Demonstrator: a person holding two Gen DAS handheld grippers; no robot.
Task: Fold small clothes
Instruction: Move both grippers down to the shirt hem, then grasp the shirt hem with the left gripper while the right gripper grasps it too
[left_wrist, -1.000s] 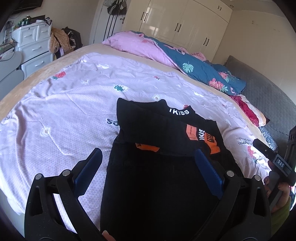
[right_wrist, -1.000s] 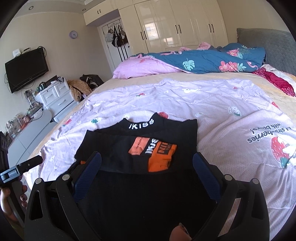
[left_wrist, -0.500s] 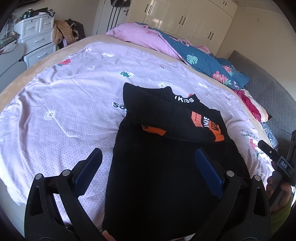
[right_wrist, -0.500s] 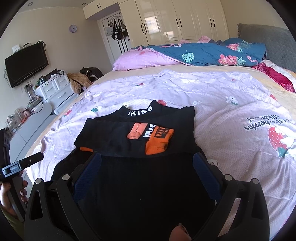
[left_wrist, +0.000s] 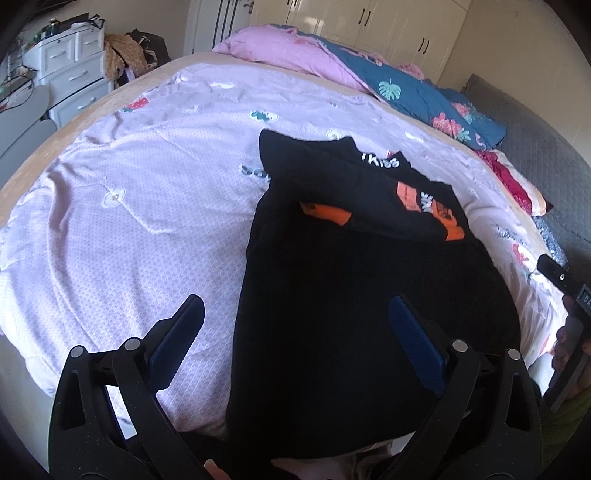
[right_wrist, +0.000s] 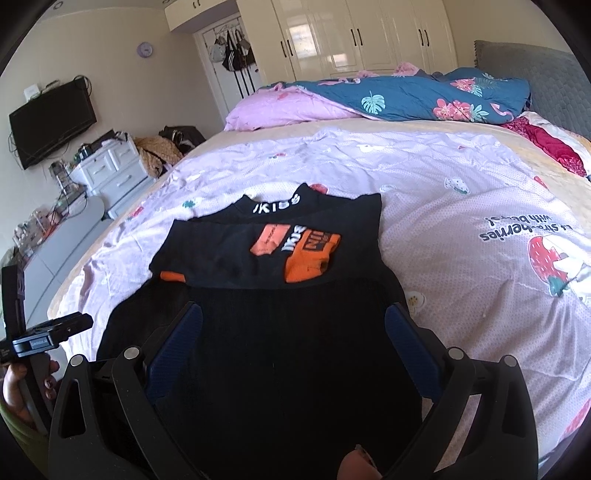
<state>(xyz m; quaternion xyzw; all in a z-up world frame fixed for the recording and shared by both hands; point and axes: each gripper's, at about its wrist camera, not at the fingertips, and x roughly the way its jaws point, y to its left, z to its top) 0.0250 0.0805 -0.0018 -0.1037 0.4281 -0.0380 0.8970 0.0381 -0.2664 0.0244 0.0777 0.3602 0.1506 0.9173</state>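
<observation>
A black garment (right_wrist: 273, 332), sleeves folded in at 12 o'clock, is spread on the bed (right_wrist: 461, 206); the left hand-held gripper (left_wrist: 295, 332) and right hand-held gripper (right_wrist: 291, 332) are held wide open, empty.

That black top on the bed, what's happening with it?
A person with a hand-held gripper in each hand is folding the black top on the lilac bedspread. Its upper part with the orange print is already folded over. The left gripper and right gripper are both open above the cloth, gripping nothing.
</observation>
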